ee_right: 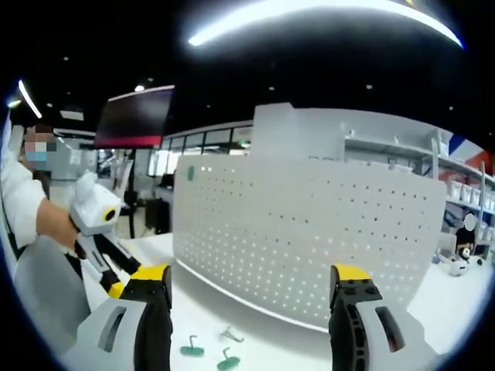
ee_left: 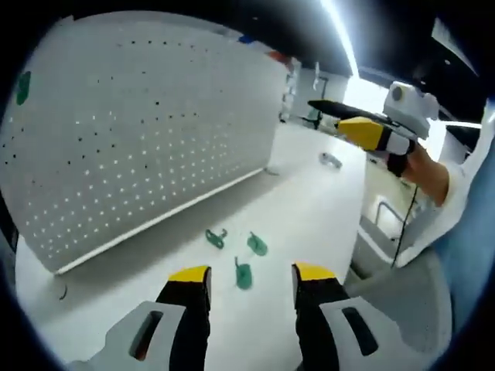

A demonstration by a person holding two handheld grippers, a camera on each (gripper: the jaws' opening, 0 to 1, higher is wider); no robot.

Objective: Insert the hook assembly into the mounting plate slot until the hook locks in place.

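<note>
Both pairs of fingers stand wide apart and hold nothing. Taking the pegboard (ee_left: 139, 131) as landmark: it stands upright on the white table (ee_left: 309, 209), a perforated white panel, with one green hook (ee_left: 23, 86) already hanging near its upper left edge in the left gripper view.

In that view the left gripper (ee_left: 251, 282) hovers above the table in front of the pegboard's foot, its yellow-tipped jaws framing three green hook pieces (ee_left: 244, 274) lying loose on the table, near the board but apart from it. Further right, beyond the board's far end, the right gripper (ee_left: 363, 127) is held up in a person's hand, well apart from the hooks.

In the right gripper view the pegboard faces the camera, and the hook pieces lie just below its base between the jaws.

The step in hand looks like picking up a hook. Best done by lowering over one piece alone, closing on its flat body so the prongs stay free, then meeting the board's holes squarely.
</note>
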